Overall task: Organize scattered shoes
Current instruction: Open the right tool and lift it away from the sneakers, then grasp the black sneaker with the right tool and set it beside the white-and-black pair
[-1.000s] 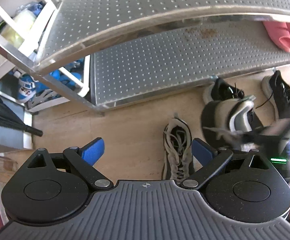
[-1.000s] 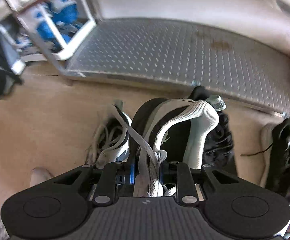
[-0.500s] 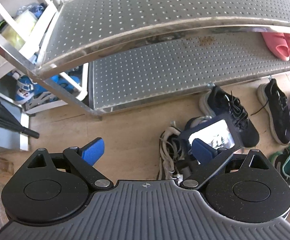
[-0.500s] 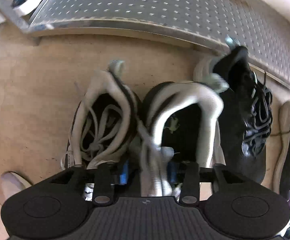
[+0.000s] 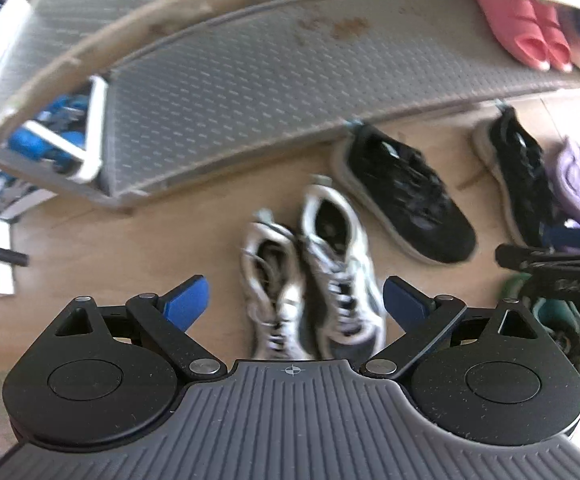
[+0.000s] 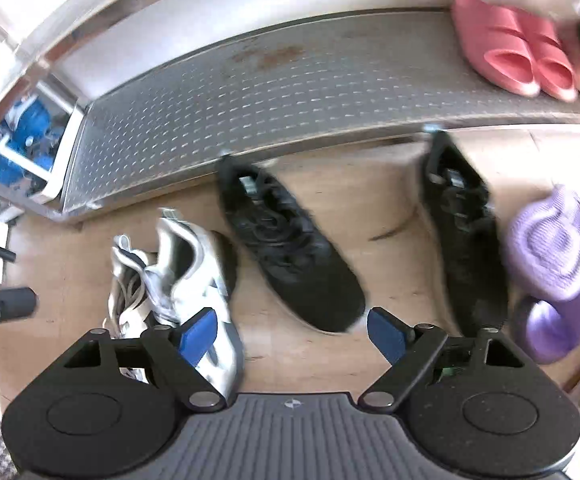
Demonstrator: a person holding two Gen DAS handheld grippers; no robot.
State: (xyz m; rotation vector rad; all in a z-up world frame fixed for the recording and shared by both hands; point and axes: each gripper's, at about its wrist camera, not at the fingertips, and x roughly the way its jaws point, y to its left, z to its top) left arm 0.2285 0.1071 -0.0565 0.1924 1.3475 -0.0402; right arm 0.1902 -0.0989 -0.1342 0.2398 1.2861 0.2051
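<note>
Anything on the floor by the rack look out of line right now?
Yes. The two black sneakers lie apart at different angles, not paired. The white sneakers sit together, roughly parallel. A purple slipper is on the floor while the lower shelf stands mostly bare.

Wooden floor [image 6: 390, 200] — sneakers [image 6: 193, 280], slippers [image 6: 550, 272]; shelf [image 6: 290, 92] — pink slides [image 6: 514, 56]
</note>
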